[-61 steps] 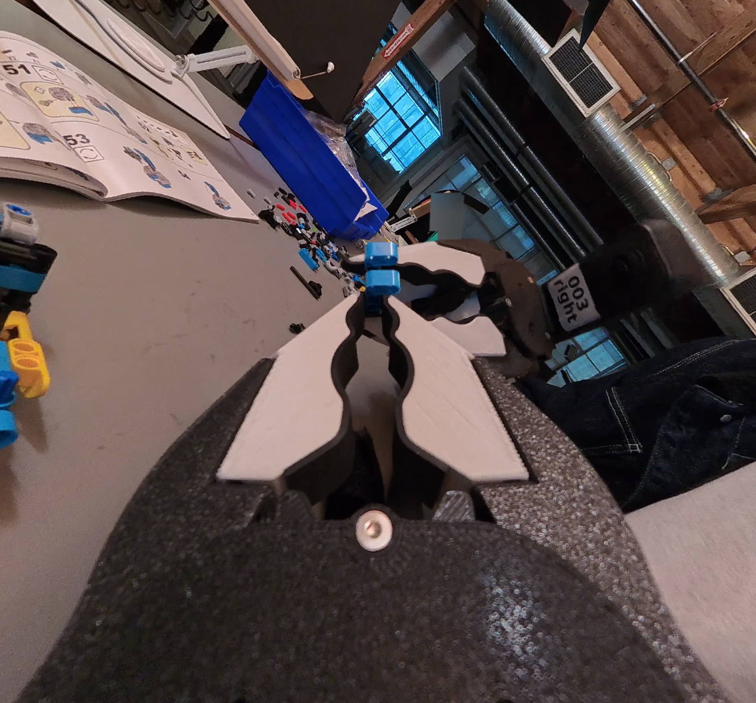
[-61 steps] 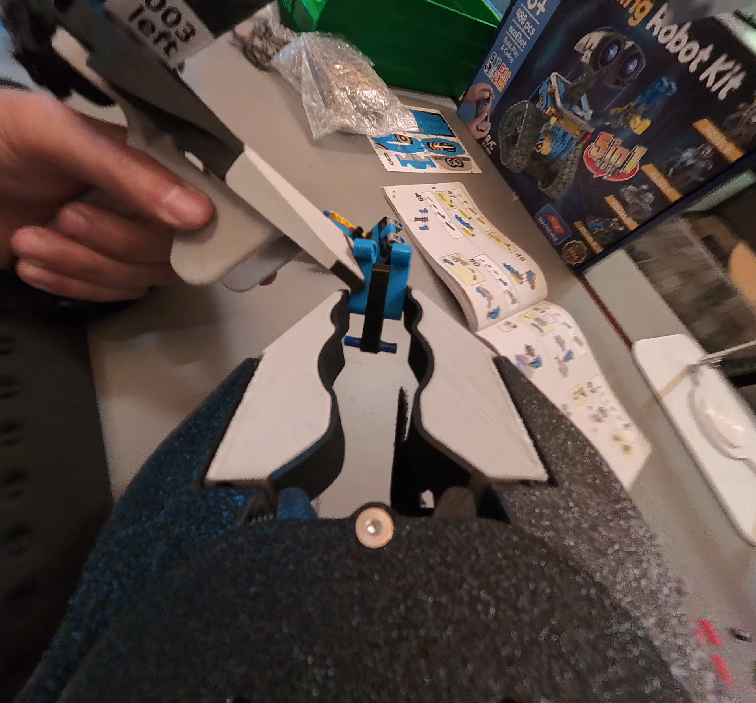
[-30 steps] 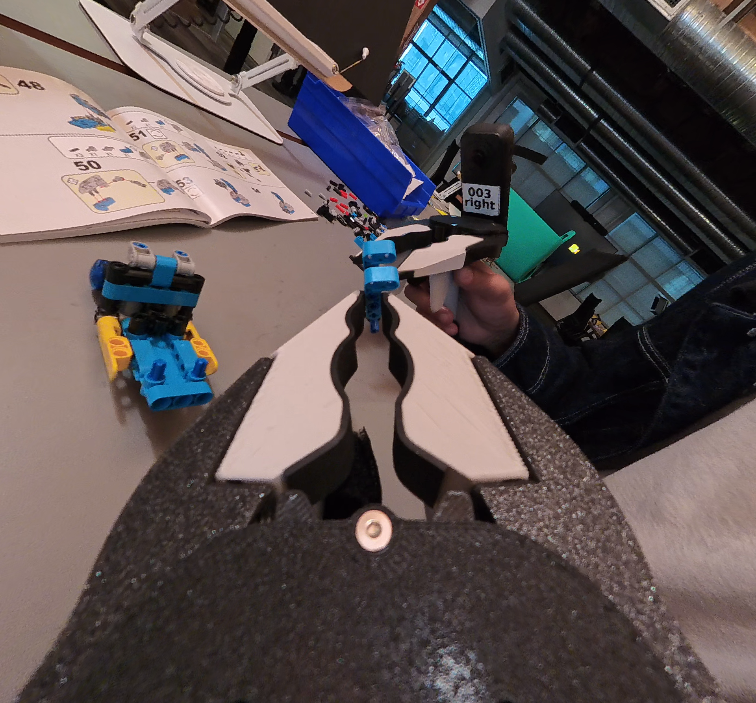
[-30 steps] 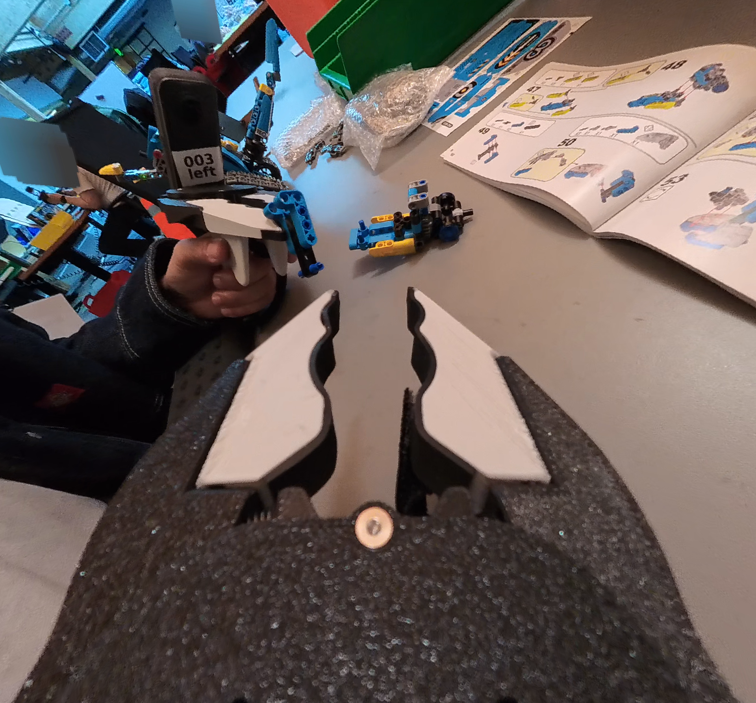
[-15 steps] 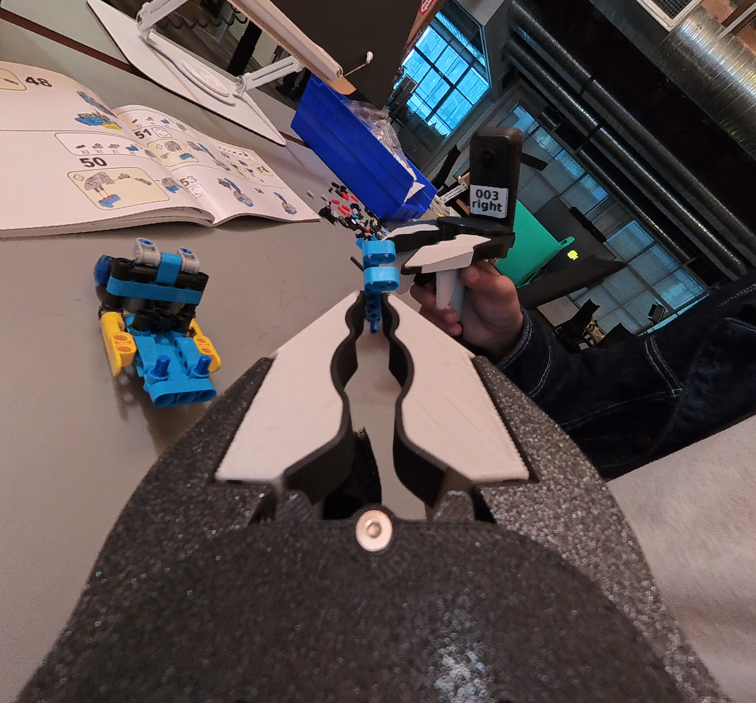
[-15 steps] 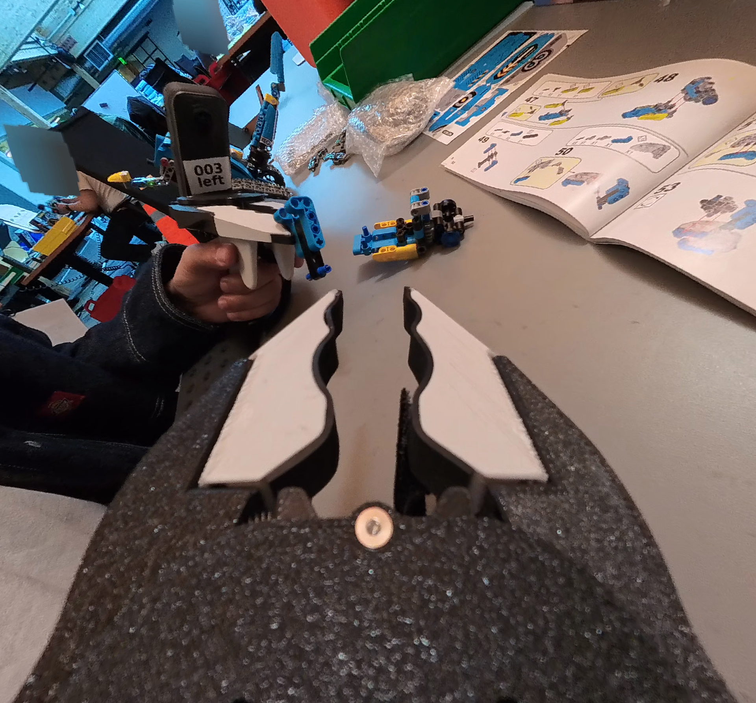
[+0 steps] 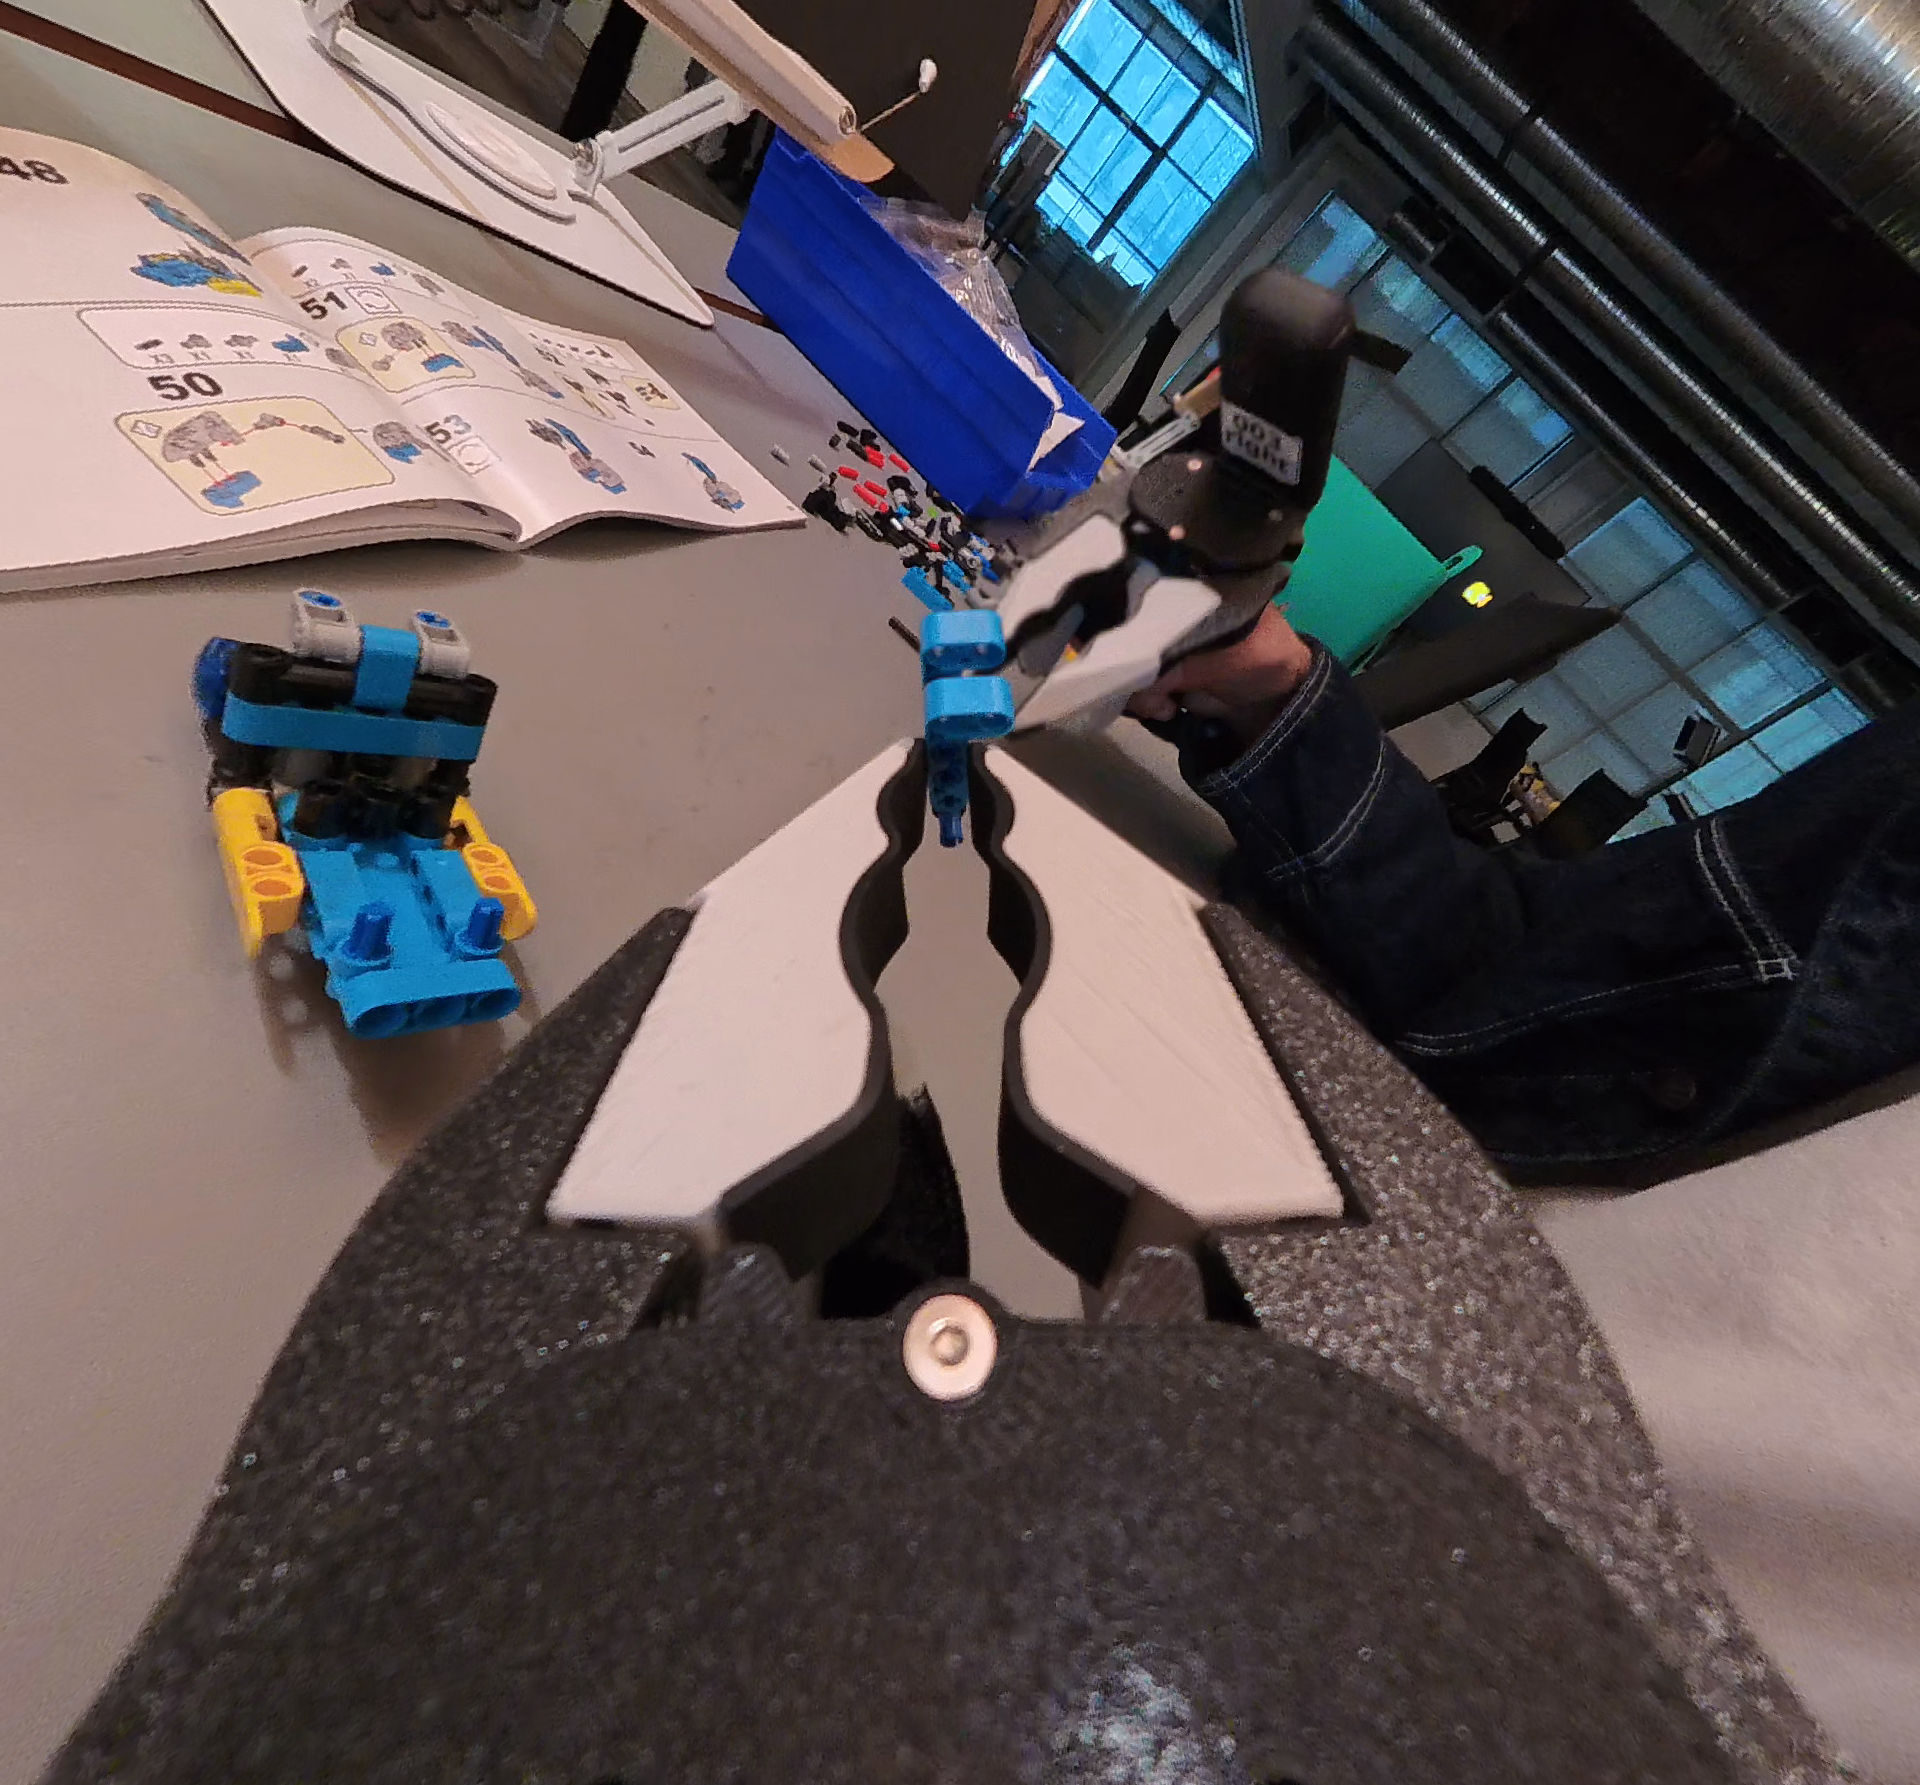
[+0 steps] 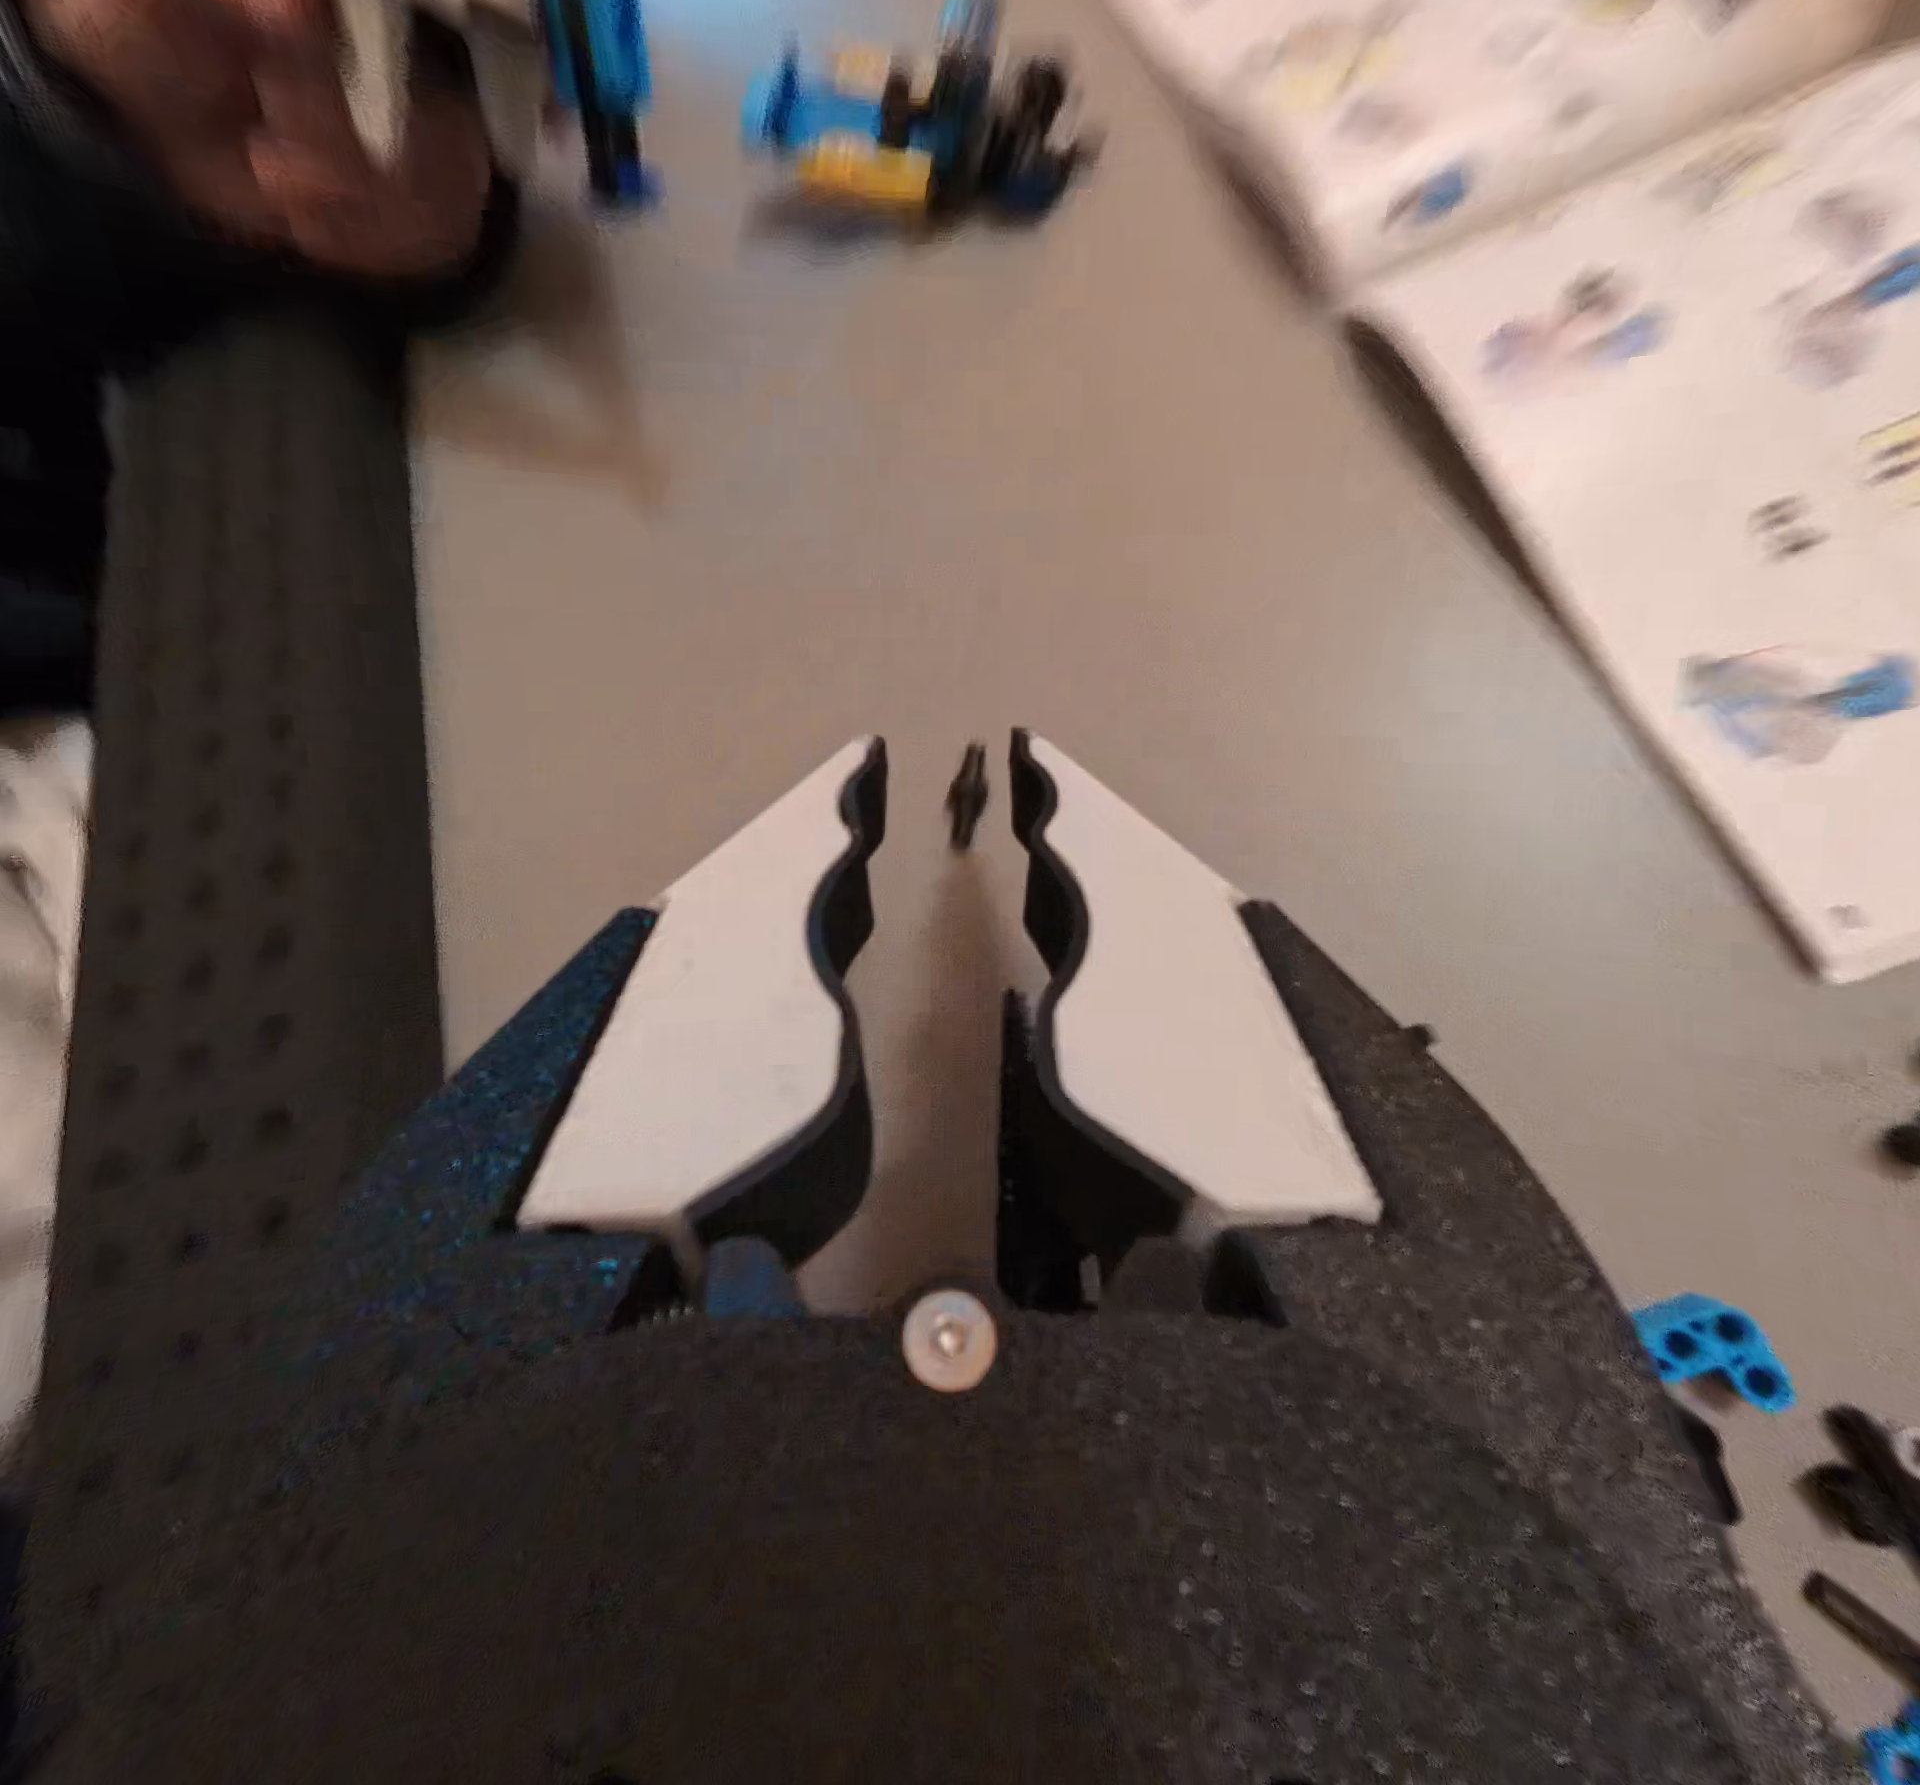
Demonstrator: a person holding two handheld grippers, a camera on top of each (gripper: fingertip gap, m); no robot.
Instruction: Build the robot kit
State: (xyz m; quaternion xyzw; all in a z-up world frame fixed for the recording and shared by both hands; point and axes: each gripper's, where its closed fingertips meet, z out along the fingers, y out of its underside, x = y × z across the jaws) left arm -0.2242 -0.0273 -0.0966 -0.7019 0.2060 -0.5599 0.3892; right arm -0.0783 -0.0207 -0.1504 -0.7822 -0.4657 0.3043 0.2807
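My left gripper (image 7: 948, 759) is shut on a small blue brick assembly (image 7: 966, 675) and holds it upright above the grey table (image 7: 675, 696). In the blurred right wrist view, my right gripper (image 8: 948, 748) is open and low over the table. A small black pin (image 8: 966, 795) sits between its fingertips with a gap on each side. The right gripper (image 7: 1029, 663) also shows in the left wrist view, tilted down beside the loose parts. A blue, black and yellow brick model (image 7: 364, 831) lies on the table, also in the right wrist view (image 8: 904, 125).
An open instruction booklet (image 7: 312, 405) (image 8: 1621, 301) lies beyond the model. A blue bin (image 7: 904, 353) and scattered small parts (image 7: 894, 509) are at the back. A loose blue piece (image 8: 1714, 1351) lies at the right. A dark perforated mat (image 8: 249, 748) edges the table. The left gripper's tips are roughly 15 centimetres from the right gripper's. To reach the loose blue piece (image 8: 1714, 1351) in a straight line is about 15 centimetres for my right fingers, about 30 centimetres for my left.
My right gripper has let go of the blue assembly, drawn back, then swung down to the table, where a black pin now lies between its fingers. My left gripper still holds the assembly.
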